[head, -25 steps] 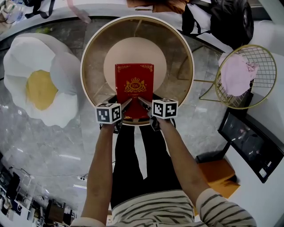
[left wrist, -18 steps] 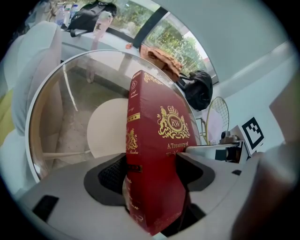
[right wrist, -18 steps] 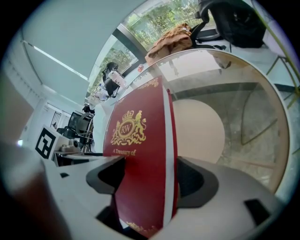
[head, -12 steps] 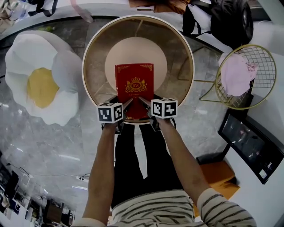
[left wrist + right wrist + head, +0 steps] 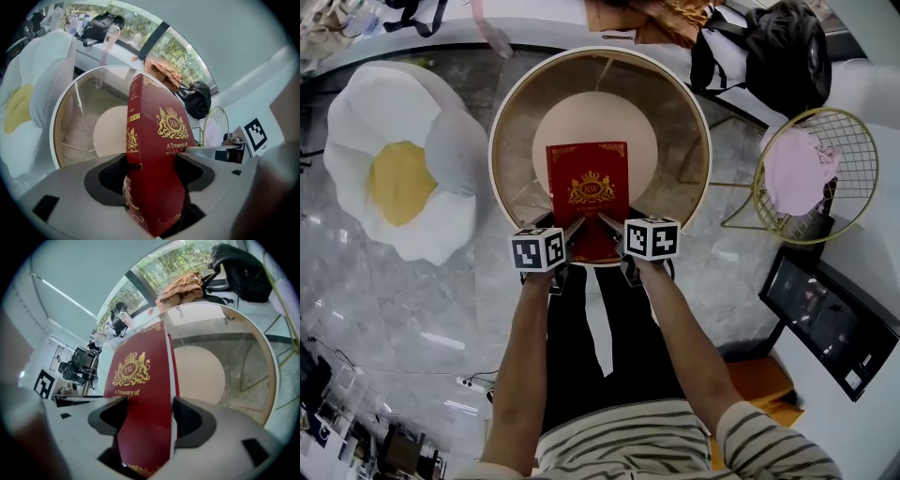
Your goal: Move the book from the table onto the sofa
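**Claws start lifting the book off the table**

Left claw (image 5: 152, 171) and right claw (image 5: 147, 416) each pinch the near edge of the red book (image 5: 589, 192), side by side. The right one's jaws have just been closing on it. The book hangs over the round glass table (image 5: 680, 150), so the lift seems under way. Next comes a level carry left to the egg-shaped sofa (image 5: 394, 178), with both grips kept firm. Against a second ago, claws and book sit slightly higher, and the grip spots are unchanged.
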